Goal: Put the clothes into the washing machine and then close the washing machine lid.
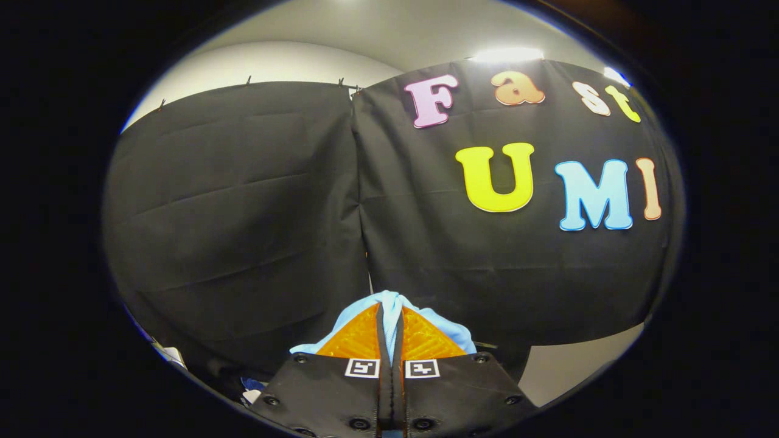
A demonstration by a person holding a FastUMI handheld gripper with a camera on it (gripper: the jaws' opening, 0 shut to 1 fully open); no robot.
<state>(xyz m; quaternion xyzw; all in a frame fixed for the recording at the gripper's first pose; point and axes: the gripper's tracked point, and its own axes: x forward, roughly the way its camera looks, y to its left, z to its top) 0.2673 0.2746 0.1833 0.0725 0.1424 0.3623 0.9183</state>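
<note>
carrying the cloth toward the washer

the tool [390, 328] has its two fingers drawn almost together, clamped on a light blue cloth [389, 304] that bunches up between the tips and spills out to either side of them. judging from this, the garment is lifted and in transit, with the tool raised and facing the booth's black wall [243, 201]. to do this step well, keep the pinch firm so the soft fabric does not slip, bring the tool down and over the washing machine's opening before letting go, and make sure any hanging part clears the rim. the cloth looks thin, soft and crumpled, gathered into a small knot at the tips. beyond it the wall hangs in two creased panels, with a pale ceiling [365, 30] above.
</note>
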